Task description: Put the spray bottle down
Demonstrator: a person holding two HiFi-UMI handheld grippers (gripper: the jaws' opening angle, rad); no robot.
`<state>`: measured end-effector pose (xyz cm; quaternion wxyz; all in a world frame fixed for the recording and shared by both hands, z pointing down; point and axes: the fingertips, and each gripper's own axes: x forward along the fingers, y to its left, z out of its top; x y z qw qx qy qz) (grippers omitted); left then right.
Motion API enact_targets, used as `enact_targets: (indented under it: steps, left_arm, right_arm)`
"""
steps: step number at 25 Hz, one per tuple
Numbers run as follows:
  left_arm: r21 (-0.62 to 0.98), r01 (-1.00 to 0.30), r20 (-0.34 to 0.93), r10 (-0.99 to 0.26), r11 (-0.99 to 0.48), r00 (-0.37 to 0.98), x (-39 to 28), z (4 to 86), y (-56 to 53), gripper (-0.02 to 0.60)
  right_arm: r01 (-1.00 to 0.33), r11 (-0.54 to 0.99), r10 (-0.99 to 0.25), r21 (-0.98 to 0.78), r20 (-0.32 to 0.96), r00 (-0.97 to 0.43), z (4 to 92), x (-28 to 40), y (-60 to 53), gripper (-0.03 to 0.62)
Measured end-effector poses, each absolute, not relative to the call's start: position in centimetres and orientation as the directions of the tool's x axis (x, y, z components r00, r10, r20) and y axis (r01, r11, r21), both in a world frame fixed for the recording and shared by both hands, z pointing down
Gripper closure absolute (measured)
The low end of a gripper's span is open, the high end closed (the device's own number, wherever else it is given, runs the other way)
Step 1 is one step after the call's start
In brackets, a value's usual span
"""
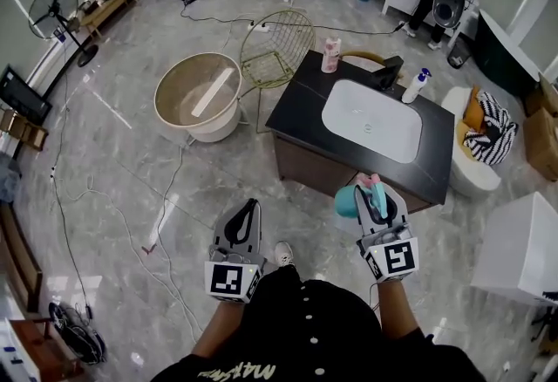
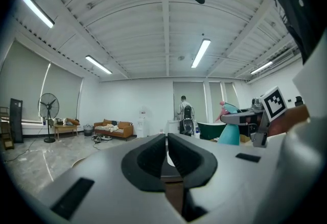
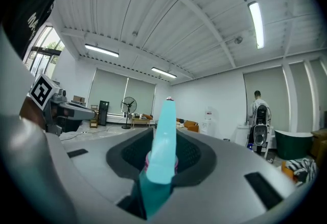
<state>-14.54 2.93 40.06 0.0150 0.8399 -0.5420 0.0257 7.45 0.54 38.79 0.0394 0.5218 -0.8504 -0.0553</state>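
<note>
R tongs point(image 1: 372, 197) pinch spray bottle point(image 1: 349, 201) near counter point(image 1: 301, 105) front edge; L tongs point(image 1: 252, 208) pressed together over open floor point(image 1: 131, 167).

The person is wearing a black short-sleeved shirt point(image 1: 305, 319) with white buttons, yellow lettering at seven o'clock, and a white shoe point(image 1: 283, 253). The left gripper point(image 1: 251, 206) and right gripper point(image 1: 373, 194) are showing grey shells and black-and-white marker cubes
</note>
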Motion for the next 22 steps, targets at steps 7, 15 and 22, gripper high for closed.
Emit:
enact_targets:
  steps: [7, 15, 22]
  left_arm:
    - [-0.011, -0.894, 0.067, -0.892, -0.448, 0.446, -16.7, 40.9, -4.4, 0.558]
    - [0.004, -0.876, 0.083, -0.872, -0.483, 0.482, -16.8, 41.4, -10.4, 0.558]
    - [-0.001, -0.88, 0.089, -0.877, -0.474, 0.472, -17.0, 41.8, -16.9, 0.558]
  right_arm:
    - [-0.902, 0.409, -0.911, 0.135, 0.012, -0.411, 39.5, 5.8, -6.1, 0.49]
    - [-0.92, 0.372, -0.928, 0.124, 0.034, -0.371, 40.3, 5.7, -11.8, 0.49]
    - [-0.917, 0.381, -0.924, 0.122, 0.029, -0.38, 40.7, 5.6, -18.8, 0.49]
